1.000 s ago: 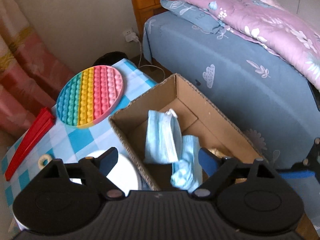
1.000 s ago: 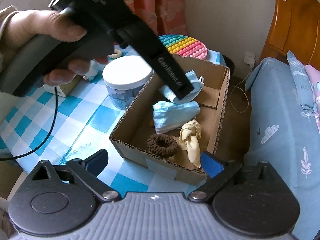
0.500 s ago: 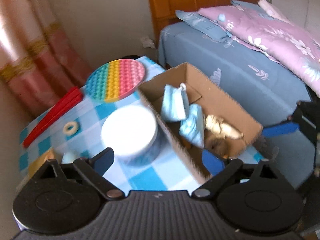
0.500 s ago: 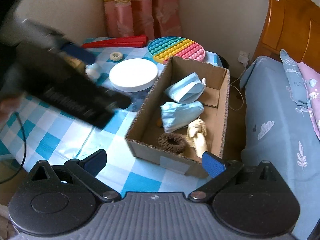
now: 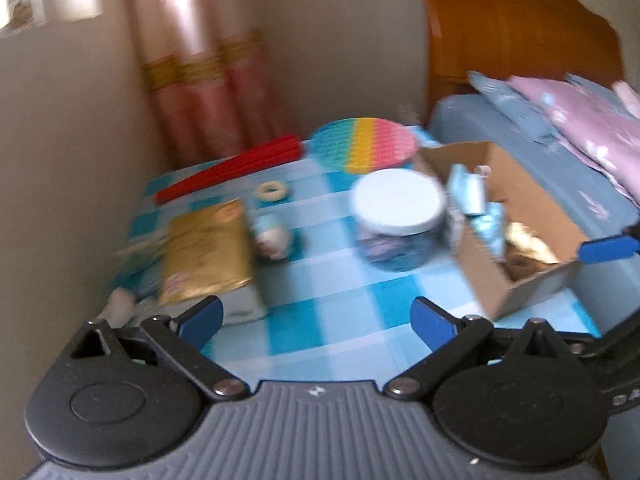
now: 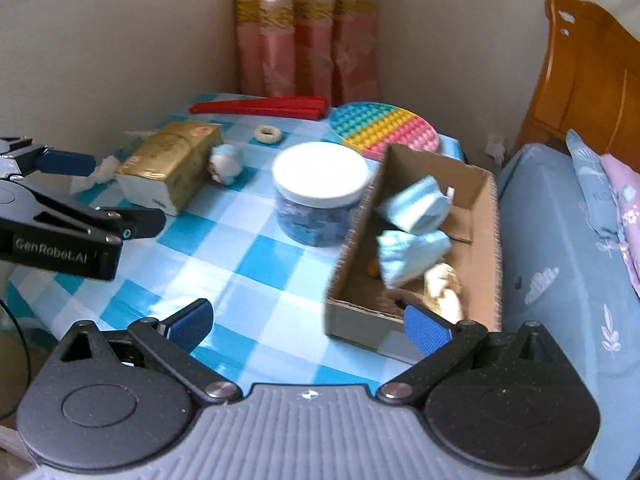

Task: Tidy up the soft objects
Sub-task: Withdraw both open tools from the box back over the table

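A cardboard box (image 6: 486,216) stands at the table's right edge, also in the left wrist view (image 5: 532,188). It holds two light blue face masks (image 6: 416,204), a cream cloth piece (image 6: 442,288) and a brown hair tie (image 6: 394,300). A small blue and white soft toy (image 6: 226,160) lies on the checked cloth beside a gold tissue pack (image 6: 172,160). My left gripper (image 5: 316,320) is open and empty over the table's near left. My right gripper (image 6: 308,326) is open and empty in front of the box.
A white-lidded jar (image 6: 320,192) stands left of the box. A rainbow pop mat (image 6: 386,130), a red folded fan (image 6: 260,106) and a small ring (image 6: 269,134) lie at the back. A bed (image 6: 568,240) is to the right, with a curtain (image 6: 306,32) behind.
My left gripper has pulled out of the box and swung back and left, empty. My right gripper has drawn back, so more of the table shows.
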{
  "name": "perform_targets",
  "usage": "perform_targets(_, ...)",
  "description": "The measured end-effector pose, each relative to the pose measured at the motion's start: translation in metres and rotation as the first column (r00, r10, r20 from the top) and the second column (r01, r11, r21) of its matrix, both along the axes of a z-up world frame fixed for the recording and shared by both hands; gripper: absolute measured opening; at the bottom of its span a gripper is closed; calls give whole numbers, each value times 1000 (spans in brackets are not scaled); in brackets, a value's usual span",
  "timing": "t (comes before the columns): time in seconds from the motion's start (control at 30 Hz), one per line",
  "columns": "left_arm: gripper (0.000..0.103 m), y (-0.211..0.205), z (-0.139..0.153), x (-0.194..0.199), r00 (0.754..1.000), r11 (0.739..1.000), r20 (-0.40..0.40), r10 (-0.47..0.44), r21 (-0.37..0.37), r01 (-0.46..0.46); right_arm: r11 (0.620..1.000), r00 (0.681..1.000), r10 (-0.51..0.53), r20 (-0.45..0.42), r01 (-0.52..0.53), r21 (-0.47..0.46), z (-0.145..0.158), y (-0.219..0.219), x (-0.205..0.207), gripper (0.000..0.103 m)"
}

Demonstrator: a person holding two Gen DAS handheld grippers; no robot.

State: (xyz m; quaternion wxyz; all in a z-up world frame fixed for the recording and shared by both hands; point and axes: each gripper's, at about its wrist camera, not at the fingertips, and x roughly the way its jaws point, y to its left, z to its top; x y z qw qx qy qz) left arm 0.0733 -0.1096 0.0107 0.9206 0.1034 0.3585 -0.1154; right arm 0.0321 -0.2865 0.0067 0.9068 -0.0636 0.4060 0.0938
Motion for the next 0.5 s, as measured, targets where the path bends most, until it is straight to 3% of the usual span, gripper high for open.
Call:
perform_targets(0.2,100,47,-13,2,989,989,-39,143,-21,-144,999,999,46,-24,-47,-17,-8,21,5,103)
perform_targets(0.5,100,90,-29,9,964,964,-45,261,-34,-262,990,990,142,-7,-142,-28,-1,40,19,103)
